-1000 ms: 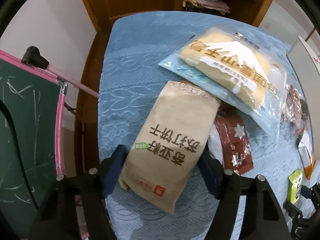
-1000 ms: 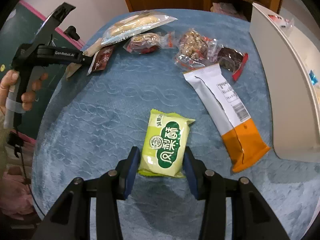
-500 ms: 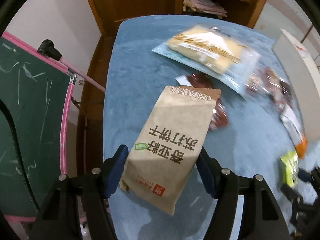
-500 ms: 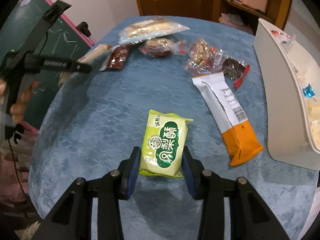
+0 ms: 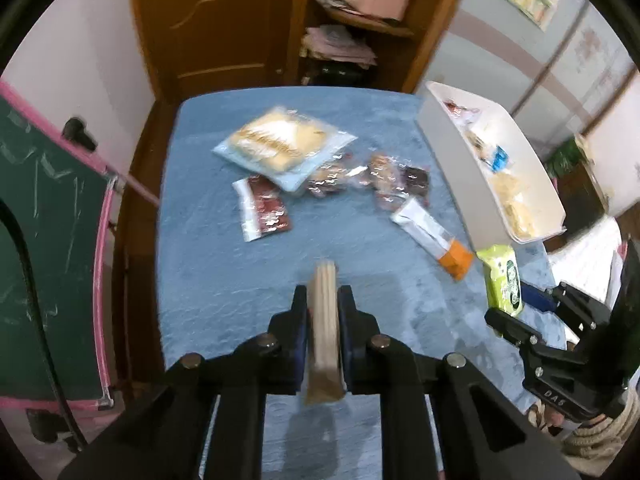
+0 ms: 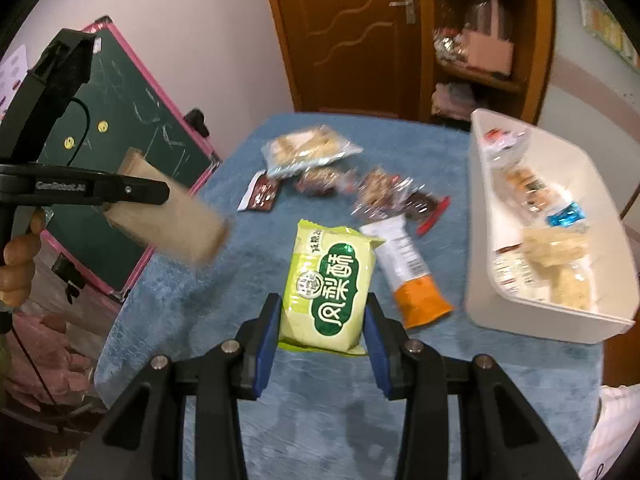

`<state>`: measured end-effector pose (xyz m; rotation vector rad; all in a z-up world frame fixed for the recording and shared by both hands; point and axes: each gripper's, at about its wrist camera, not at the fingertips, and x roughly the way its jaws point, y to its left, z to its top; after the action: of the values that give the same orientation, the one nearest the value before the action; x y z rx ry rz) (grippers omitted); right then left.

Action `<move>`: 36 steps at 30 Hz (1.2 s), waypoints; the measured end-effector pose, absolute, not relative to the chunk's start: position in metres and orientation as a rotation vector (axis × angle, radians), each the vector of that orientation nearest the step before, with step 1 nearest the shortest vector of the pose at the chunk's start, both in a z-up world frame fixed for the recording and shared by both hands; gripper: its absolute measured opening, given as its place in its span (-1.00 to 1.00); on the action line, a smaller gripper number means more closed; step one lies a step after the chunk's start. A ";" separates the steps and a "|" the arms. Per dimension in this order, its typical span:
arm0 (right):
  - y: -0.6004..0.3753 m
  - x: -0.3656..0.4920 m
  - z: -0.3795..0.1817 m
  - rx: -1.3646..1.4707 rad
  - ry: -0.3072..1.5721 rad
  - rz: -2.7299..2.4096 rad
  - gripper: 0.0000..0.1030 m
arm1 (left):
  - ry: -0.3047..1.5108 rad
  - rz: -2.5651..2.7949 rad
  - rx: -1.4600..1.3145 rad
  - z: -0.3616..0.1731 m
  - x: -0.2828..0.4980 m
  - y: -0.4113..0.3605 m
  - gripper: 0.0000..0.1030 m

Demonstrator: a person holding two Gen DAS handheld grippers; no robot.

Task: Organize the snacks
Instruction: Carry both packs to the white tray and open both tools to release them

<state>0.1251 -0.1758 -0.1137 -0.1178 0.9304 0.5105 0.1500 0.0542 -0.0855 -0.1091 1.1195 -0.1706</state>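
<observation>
We have both packets lifted off the table: the left gripper (image 5: 323, 322) has just closed edge-on upon the brown packet (image 5: 324, 320), and the right gripper (image 6: 323, 322) pinches the green packet (image 6: 330, 284) by its sides. The bin (image 6: 480, 272) lies ahead and to the right of both, its long axis running away from us, nearer our right hand. Blur smears the bin's contents, and we cannot make them out.

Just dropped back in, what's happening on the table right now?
A person is sorting snacks with two handheld grippers. The left gripper is shut on a brown biscuit packet, held edge-on above the blue tablecloth. The right gripper grips a green pastry packet, also lifted. Several snacks lie loose on the cloth; the white bin already holds some.
</observation>
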 end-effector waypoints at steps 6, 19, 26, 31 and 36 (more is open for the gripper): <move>-0.209 0.119 -0.104 -0.088 0.907 0.488 -0.21 | 1.190 -0.174 -0.090 -0.103 0.159 0.009 -0.78; -0.276 0.123 -0.074 0.028 0.843 0.436 -0.21 | 1.053 -0.215 -0.018 -0.037 0.174 -0.059 -0.78; -0.326 0.151 -0.018 0.057 0.721 0.299 -0.21 | 0.889 -0.298 -0.007 0.040 0.210 -0.127 -0.78; -0.360 0.181 0.008 0.054 0.695 0.189 -0.21 | 0.799 -0.321 0.002 0.073 0.242 -0.175 -0.78; -0.386 0.214 0.009 0.075 0.732 0.138 -0.21 | 0.815 -0.337 -0.016 0.071 0.280 -0.210 -0.78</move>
<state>0.2141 -0.3862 0.0085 0.0749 0.7322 0.1379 0.2798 -0.2098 0.0712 -0.0159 0.8153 -0.3370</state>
